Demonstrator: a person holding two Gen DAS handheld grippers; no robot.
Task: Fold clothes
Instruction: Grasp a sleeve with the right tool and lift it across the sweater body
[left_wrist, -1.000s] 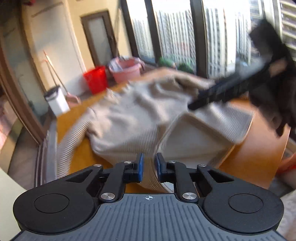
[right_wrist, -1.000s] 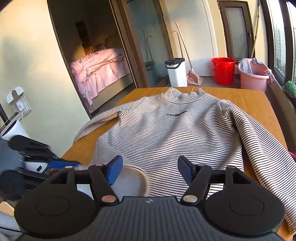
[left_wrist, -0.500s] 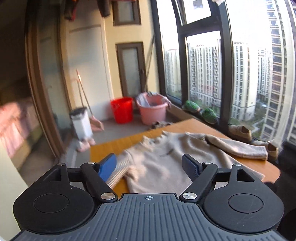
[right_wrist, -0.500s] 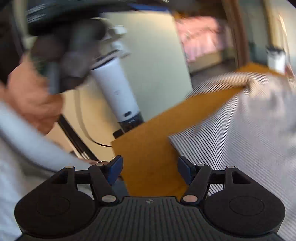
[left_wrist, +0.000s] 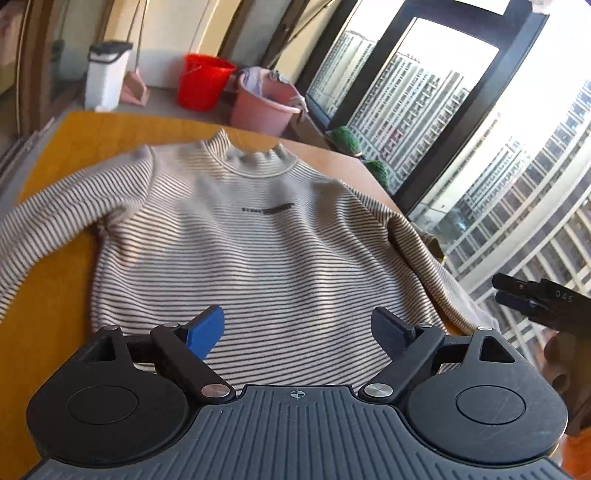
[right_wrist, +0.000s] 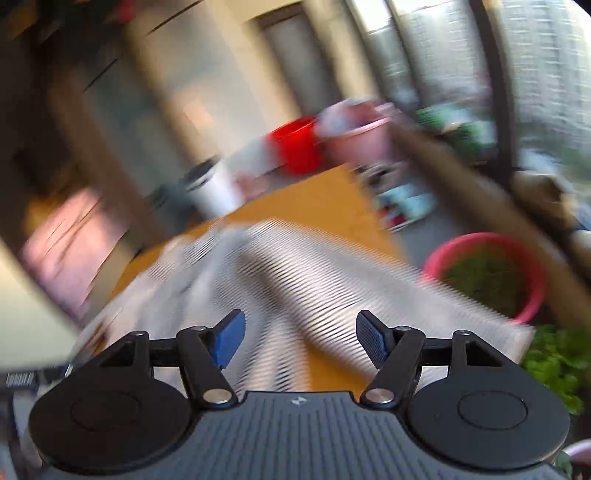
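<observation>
A cream sweater with thin dark stripes (left_wrist: 280, 236) lies face up on the orange-brown table (left_wrist: 55, 295), collar at the far side and a sleeve out to each side. My left gripper (left_wrist: 297, 326) hovers over the hem. Its jaws are opening wide and nothing is between them. The right gripper (left_wrist: 504, 290) shows at the right edge of the left wrist view, beyond the right sleeve. The right wrist view is blurred by motion. There the right gripper (right_wrist: 300, 334) hangs above a striped sleeve (right_wrist: 332, 280). Its jaws are closing a little with nothing between the pads.
Past the table's far edge stand a white bin (left_wrist: 105, 75), a red bucket (left_wrist: 203, 86) and a pink basin (left_wrist: 262, 110). Tall windows (left_wrist: 424, 96) run along the right, with small green plants (left_wrist: 345, 138) on the sill. A pink pot with greenery (right_wrist: 487, 277) sits below the table's right side.
The left jaws, nearly shut at the sweater a second ago, have spread wide, and the sweater now lies flat. The right gripper has swung from the table's left corner to the right sleeve.
</observation>
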